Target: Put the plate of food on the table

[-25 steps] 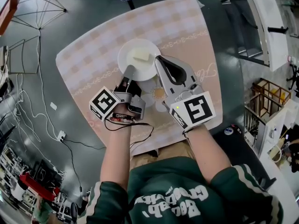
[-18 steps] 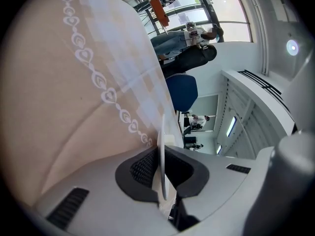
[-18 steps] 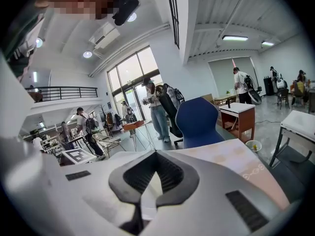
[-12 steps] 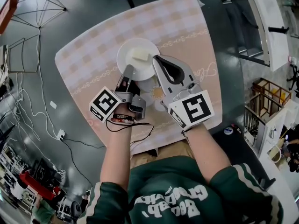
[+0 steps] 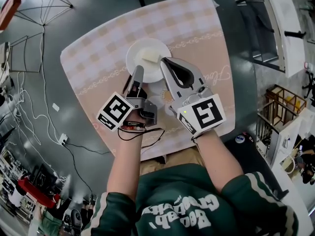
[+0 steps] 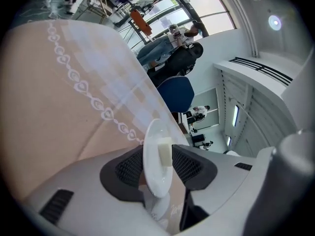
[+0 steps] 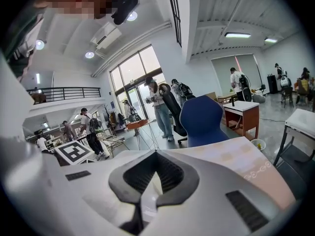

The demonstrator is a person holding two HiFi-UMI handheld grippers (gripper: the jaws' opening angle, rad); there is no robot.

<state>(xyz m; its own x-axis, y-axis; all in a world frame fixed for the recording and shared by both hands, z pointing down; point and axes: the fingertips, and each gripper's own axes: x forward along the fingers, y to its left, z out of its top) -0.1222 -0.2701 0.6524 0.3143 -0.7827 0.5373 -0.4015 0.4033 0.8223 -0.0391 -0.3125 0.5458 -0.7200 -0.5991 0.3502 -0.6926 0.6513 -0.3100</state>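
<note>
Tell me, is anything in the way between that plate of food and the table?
Nothing visible does. The plate already lies flat on the table, with the food on it. The left gripper has just been opening its jaws; the plate's rim sits between them, not pinched. The right gripper is shut and empty at the plate's other side.

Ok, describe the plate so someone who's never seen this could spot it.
Look at the square table with the pink checked cloth. Near its middle sits a round white plate, the only dish there, with one pale block of food on it.
</note>
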